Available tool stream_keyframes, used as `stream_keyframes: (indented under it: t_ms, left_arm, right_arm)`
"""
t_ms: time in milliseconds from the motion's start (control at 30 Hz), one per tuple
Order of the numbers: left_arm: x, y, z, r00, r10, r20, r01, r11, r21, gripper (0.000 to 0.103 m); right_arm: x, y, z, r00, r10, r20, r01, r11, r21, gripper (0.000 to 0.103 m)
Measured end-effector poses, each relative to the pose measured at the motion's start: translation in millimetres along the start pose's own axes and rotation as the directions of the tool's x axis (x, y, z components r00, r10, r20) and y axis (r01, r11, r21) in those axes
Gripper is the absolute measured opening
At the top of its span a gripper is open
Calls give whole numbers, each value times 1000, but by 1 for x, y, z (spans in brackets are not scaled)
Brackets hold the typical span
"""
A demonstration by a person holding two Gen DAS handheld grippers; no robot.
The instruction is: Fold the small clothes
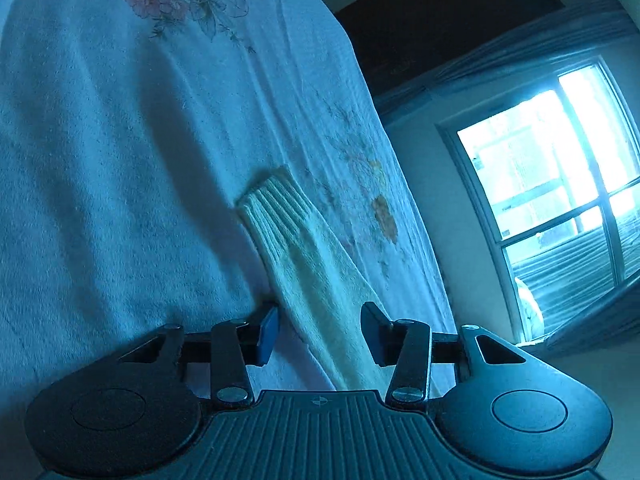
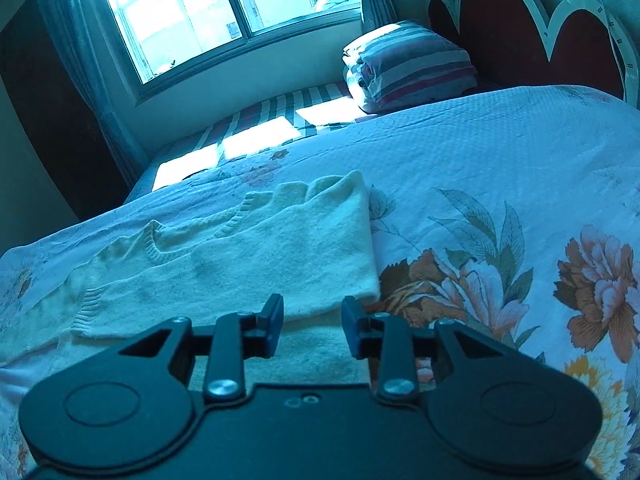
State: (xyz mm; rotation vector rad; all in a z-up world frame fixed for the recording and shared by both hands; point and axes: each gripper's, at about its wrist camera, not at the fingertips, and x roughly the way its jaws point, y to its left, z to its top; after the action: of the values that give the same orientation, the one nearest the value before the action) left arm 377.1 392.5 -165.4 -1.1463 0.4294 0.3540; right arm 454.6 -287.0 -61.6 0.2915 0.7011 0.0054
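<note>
Cream knit on my flowered bedspread

My cream sweater (image 2: 256,256), ribbed at its cuff (image 1: 276,204), lies on the pale bedspread (image 2: 500,152) printed with orange and pink flowers; beyond the sweater I see a red-and-white striped folded quilt (image 2: 412,64) against the dark red headboard (image 2: 516,36).

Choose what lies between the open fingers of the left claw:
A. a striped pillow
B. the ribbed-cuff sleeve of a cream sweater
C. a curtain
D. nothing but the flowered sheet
B: the cream sleeve with its ribbed cuff runs between the fingers of the left claw.
</note>
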Motion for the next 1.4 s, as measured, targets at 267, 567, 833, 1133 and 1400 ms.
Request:
stream_keyframes:
  t_ms: [267, 567, 833, 1133, 1400]
  left_arm:
    - [30, -7, 21, 999, 1, -33, 1, 999, 54, 31]
    - [36, -77, 13, 998, -55, 15, 50, 973, 224, 2]
    - [63, -256, -120, 961, -224, -163, 277, 781, 560, 2]
    - [76, -353, -315, 902, -190, -388, 422, 576, 700, 2]
    - [65, -375, -415, 888, -131, -442, 449, 457, 768, 2]
  right_arm:
    - [-12, 8, -3, 999, -40, 27, 38, 997, 65, 34]
    - [-23, -30, -6, 990, -137, 31, 129, 976, 177, 34]
    - [-35, -79, -7, 985, -170, 41, 156, 960, 235, 34]
    - [-38, -138, 9, 981, -177, 74, 155, 960, 234, 34]
    - [-41, -195, 13, 983, -167, 72, 142, 953, 266, 34]
